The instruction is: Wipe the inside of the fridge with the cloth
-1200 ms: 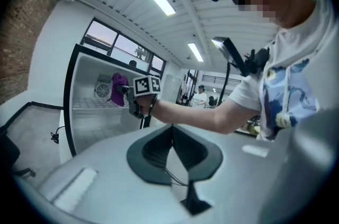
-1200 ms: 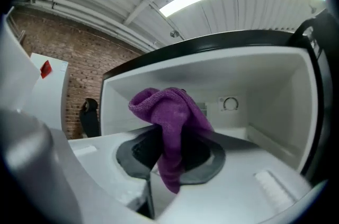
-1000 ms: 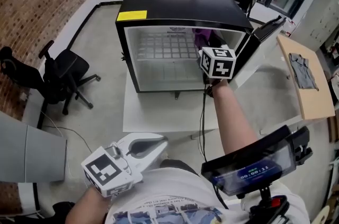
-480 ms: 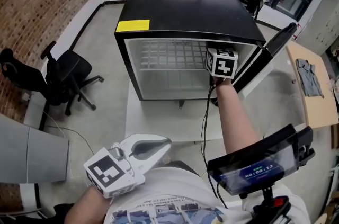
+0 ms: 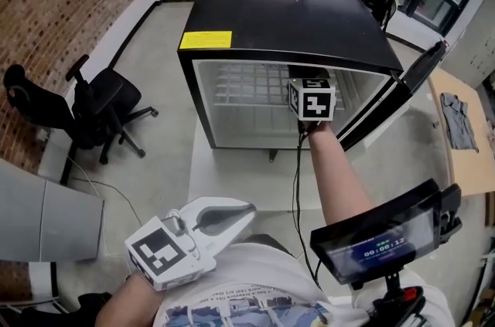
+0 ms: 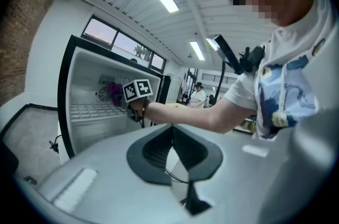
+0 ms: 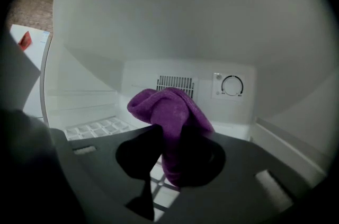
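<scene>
Concrete floor [image 5: 155, 47] is lying open around the white table [image 5: 232, 180] carrying the black fridge [image 5: 278, 8]. Right gripper [image 7: 170, 164] is clenching the purple cloth [image 7: 169, 112] inside, over the wire shelf's [image 5: 247, 82] right end; left gripper [image 6: 172, 132] is hanging pinched shut, empty, off the table's front edge.

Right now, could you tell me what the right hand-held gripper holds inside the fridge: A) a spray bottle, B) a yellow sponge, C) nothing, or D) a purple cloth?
D: the right hand-held gripper is shut on a purple cloth inside the fridge.
</scene>
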`<state>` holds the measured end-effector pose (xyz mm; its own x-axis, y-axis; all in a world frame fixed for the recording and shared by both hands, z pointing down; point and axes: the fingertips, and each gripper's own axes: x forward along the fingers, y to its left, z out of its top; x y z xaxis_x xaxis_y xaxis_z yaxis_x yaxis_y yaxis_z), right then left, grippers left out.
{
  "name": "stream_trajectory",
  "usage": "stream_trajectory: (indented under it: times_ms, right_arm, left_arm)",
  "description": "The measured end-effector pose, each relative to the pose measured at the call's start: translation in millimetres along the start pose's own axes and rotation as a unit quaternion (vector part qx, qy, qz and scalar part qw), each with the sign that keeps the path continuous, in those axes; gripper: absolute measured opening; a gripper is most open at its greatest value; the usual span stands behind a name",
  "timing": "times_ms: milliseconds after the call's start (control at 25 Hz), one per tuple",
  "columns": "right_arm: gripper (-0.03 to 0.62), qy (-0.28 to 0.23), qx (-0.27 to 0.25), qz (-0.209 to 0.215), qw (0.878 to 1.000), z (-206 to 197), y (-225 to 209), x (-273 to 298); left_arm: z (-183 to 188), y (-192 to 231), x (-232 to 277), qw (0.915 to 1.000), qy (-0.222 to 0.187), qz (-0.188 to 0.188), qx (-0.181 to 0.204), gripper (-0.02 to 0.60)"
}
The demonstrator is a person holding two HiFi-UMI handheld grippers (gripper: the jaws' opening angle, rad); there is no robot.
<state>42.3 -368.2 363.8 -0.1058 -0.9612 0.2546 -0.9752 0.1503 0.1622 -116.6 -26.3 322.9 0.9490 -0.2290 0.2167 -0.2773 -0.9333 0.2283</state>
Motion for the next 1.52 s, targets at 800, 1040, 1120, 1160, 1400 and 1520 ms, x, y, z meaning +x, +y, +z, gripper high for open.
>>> stream_trajectory:
  times_ms: [800, 1040, 1120, 1160, 1400, 1520]
  right_arm:
    - [0.081, -0.011, 0.017, 0.128, 0.992, 28.2, 146.9, 34.2]
    - [0.081, -0.019, 0.07, 0.155, 0.985, 36.3, 164.9, 33.3]
    - [0.081, -0.022, 0.098, 0.161, 0.982, 38.0, 165.3, 31.3]
    - [0.081, -0.025, 0.109, 0.161, 0.981, 38.6, 164.0, 29.4]
    - [0.081, -0.062, 0.12, 0.155, 0.979, 50.4, 142.0, 0.1]
    - [0.081, -0.075, 0.12, 0.127, 0.982, 54.3, 111.3, -17.6]
  left_arm:
    - [-15.4, 12.6, -47.3, 0.9958, -0.024, 0.08, -0.036, 0.006]
    - [-17.2, 9.8, -55.6, 0.9943, -0.027, 0.095, -0.041, 0.006]
    - [-18.2, 8.7, -57.8, 0.9941, -0.026, 0.096, -0.042, 0.006]
    - [-18.8, 7.8, -58.5, 0.9941, -0.026, 0.096, -0.042, 0.006]
    - [-20.5, -3.6, -51.9, 0.9959, -0.026, 0.078, -0.039, 0.006]
    - [-20.8, -9.9, -45.2, 0.9976, -0.024, 0.053, -0.037, 0.006]
